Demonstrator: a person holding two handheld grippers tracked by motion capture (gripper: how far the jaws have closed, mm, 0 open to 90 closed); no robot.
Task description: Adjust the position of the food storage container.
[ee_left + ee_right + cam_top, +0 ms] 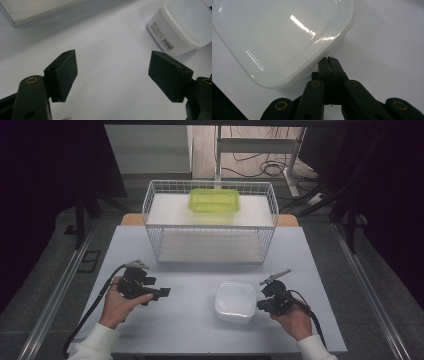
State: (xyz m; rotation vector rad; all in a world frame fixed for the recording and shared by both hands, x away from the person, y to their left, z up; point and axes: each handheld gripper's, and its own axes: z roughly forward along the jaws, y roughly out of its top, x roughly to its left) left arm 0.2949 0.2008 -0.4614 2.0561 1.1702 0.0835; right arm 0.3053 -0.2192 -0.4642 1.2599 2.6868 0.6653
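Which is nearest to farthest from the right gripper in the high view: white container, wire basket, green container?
From the right gripper:
1. White container, right beside its fingers, toward the table's middle.
2. Wire basket, farther back.
3. Green container, on the basket's top shelf, at the back.

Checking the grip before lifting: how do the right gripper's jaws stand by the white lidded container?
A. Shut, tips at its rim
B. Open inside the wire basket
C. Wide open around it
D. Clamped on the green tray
A: in the right gripper view the right gripper has its jaws pressed together, tips at the rim of the white lidded container.
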